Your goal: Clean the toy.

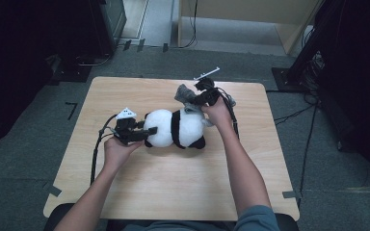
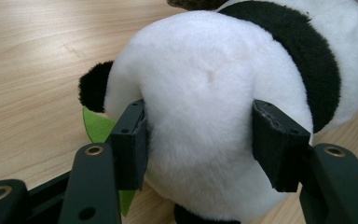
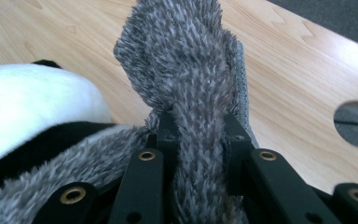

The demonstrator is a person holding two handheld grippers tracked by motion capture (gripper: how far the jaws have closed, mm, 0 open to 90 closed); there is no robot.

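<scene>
A black-and-white plush panda toy (image 1: pixel 176 129) lies on its side on the light wooden table (image 1: pixel 173 187), its round white rump squeezed between the pads of the left gripper (image 1: pixel 142 133), which press into the fur from both sides. A green felt leaf (image 2: pixel 98 128) peeks out just beside the left-hand pad. At the panda's far end, the right gripper (image 1: pixel 197 98) has its fingers clamped on a fuzzy grey fabric strip (image 3: pixel 193 93) that rises between and past them.

Both grippers are black with brass-ringed screw holes; the left gripper (image 1: pixel 150 130) carries a grey three-cornered plate at its eleven o'clock and trails a black cable.
</scene>
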